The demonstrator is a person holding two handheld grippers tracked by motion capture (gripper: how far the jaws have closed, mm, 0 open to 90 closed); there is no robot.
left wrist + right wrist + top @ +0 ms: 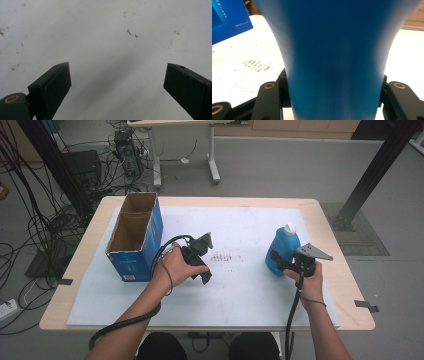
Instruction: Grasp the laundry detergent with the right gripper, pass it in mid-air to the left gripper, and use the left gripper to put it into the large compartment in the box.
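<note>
Blue bottle (pixel 282 251) stands upright at the right side of the table (pixel 325 215), on a white sheet (pixel 250 290) that covers most of the light wooden top. Sheet carries a patch of dark scuff marks (pixel 225 256) near its middle and scattered specks elsewhere. At the far left of the sheet sits an open cardboard box (pixel 135 236), blue outside, brown inside. Beyond the table: grey floor, tangled cables (pixel 35 220) at the left, legs of another desk (pixel 212 165) at the far side, a dark post (pixel 380 165) at the right.

Bottle has a white cap (pixel 289 227) and a body that narrows towards its waist; in the right gripper view its blue surface (pixel 337 62) is smooth and unmarked, without visible label.

Right gripper (pixel 278 262) is clamped on the bottle's lower body, a jaw pressed against each side. Left gripper (pixel 202 262), held near the box and well apart from the bottle, points down at the sheet with its jaws spread wide and nothing between them
</note>
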